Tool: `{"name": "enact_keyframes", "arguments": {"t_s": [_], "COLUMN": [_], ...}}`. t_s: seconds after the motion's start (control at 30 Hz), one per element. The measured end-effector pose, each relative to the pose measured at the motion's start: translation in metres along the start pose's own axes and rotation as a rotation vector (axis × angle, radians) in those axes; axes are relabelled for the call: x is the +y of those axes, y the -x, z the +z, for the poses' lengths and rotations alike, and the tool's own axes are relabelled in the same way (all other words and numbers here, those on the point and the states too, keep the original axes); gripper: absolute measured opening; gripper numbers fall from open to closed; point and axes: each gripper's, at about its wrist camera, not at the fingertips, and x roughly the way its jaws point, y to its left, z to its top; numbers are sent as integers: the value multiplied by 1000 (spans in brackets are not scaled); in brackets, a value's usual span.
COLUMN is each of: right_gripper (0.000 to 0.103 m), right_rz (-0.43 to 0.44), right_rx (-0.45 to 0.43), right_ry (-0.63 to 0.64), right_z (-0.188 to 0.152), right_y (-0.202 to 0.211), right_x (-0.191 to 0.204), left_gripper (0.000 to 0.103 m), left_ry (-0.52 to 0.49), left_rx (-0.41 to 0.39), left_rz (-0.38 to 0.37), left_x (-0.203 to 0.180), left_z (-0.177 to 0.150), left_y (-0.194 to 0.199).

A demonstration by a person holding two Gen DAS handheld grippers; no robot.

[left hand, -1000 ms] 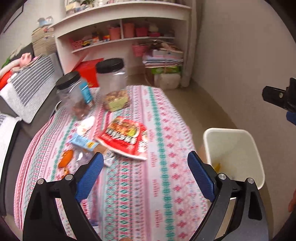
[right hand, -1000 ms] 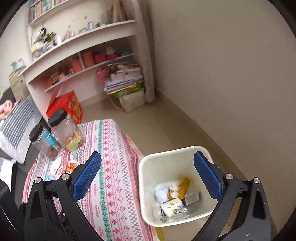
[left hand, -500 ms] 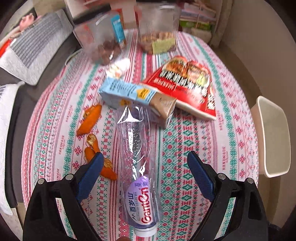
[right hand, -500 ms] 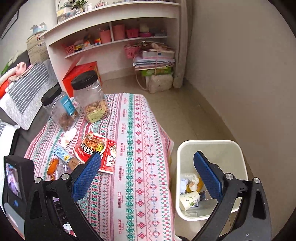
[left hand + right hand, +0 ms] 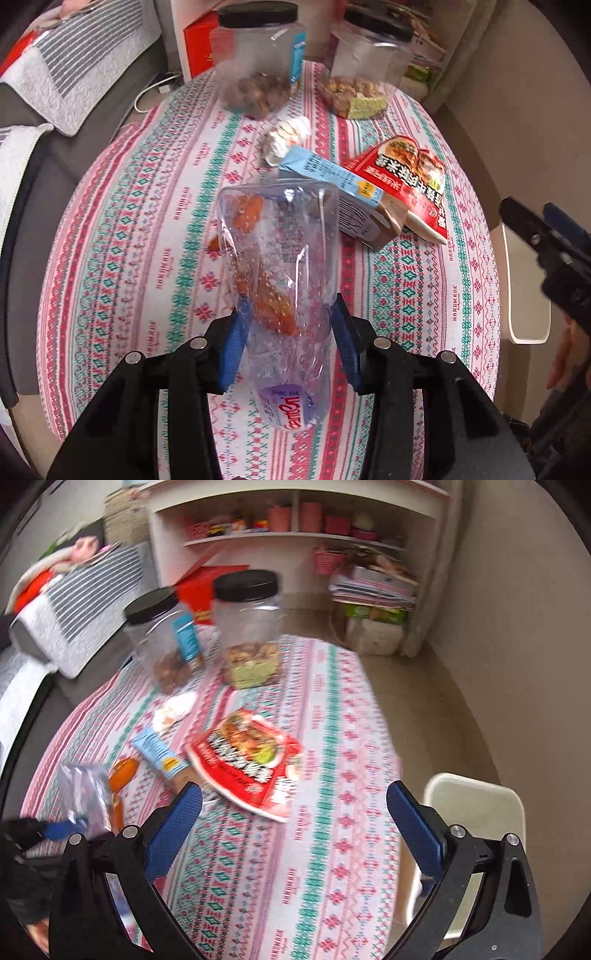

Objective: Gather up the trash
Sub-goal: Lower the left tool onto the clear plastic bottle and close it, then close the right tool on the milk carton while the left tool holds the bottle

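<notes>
My left claw (image 5: 288, 347) had just narrowed onto the crumpled bottle (image 5: 280, 280); my right claw (image 5: 295, 834) stood wide, empty. The thin plastic could buckle and slip toward the carton (image 5: 343, 192) at two o'clock.

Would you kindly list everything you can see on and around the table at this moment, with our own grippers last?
clear plastic bottle: one, transparent with a purple label, lying between the left gripper's pads
snack packet: one, red, flat on the cloth mid-table
small carton: one, light blue and brown, partly on the packet
orange peel: a few pieces, orange, by the bottle
crumpled wrapper: one, white, in front of the jars
jars: two, clear with black lids, far edge of the table
tablecloth: one, pink and green patterned
bin: one, white, on the floor beside the table
left gripper: jaws just closed onto the bottle
right gripper: open, empty, above the cloth
</notes>
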Motion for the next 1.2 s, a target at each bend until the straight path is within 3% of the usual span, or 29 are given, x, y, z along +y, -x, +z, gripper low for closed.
{"name": "enact_keyframes", "arguments": {"t_s": [0.2, 0.33, 0.53, 0.7, 0.8, 0.93, 1.2], "right_gripper": [96, 93, 84, 69, 38, 32, 32], "right_rz": [122, 104, 112, 149, 174, 209, 261], "right_rx": [48, 92, 162, 247, 297, 268, 121], "right_ry": [284, 433, 528, 497, 451, 350, 237], "right_z": [8, 18, 26, 23, 19, 16, 19], "right_y": [-33, -59, -93, -117, -126, -116, -50], "right_x": [58, 95, 130, 137, 135, 128, 129], "left_gripper": [43, 43, 43, 43, 43, 43, 43], "left_ry": [109, 134, 156, 171, 198, 216, 247], "left_rx": [-34, -59, -106, -144, -147, -155, -199], "left_rz": [-26, -31, -40, -16, -7, 1, -7], "left_x": [58, 76, 91, 103, 113, 120, 126], "left_z": [-5, -8, -13, -14, -15, -17, -19], "left_y": [29, 46, 71, 84, 85, 87, 95]}}
